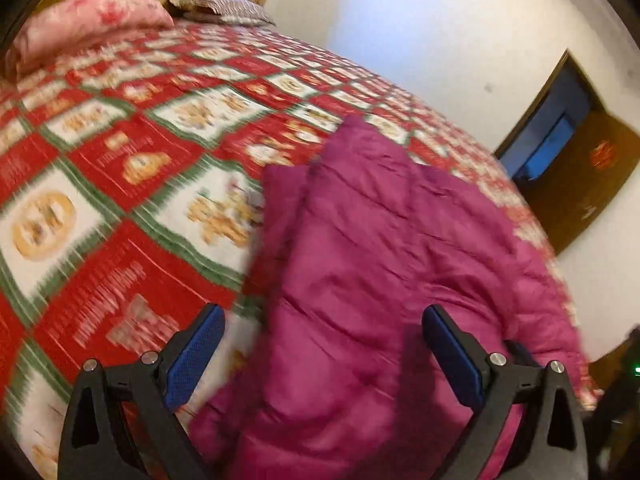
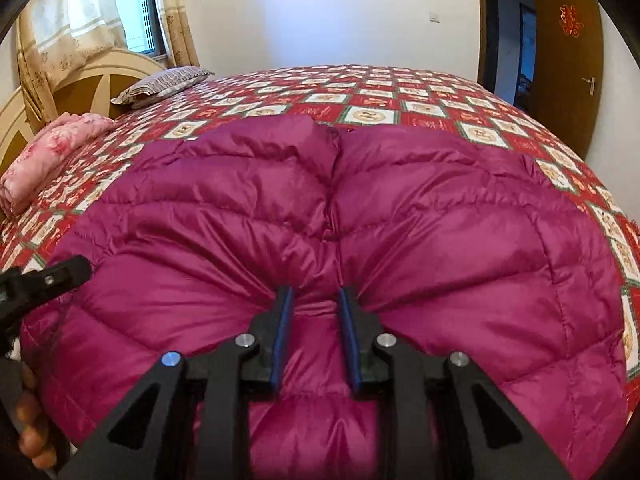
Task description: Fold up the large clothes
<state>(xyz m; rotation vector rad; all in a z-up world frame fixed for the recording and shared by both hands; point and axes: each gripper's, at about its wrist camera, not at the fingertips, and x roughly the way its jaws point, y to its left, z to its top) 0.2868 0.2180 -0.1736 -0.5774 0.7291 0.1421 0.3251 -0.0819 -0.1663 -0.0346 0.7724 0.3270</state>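
Note:
A magenta quilted down jacket (image 2: 400,220) lies spread on the bed, folded along a middle crease. My right gripper (image 2: 316,300) is shut on a bunched fold of the jacket at its near edge. In the left wrist view the jacket (image 1: 380,248) lies to the right on the bed, and my left gripper (image 1: 324,320) is open wide above its near edge, with nothing between the blue pads. The left gripper also shows in the right wrist view (image 2: 44,280) at the jacket's left side.
The bed has a red, white and green patterned cover (image 1: 120,152). A pink folded blanket (image 2: 52,152) and a striped pillow (image 2: 160,84) lie by the headboard. A brown door (image 2: 568,68) stands open at the right, and a window (image 2: 132,8) at the back left.

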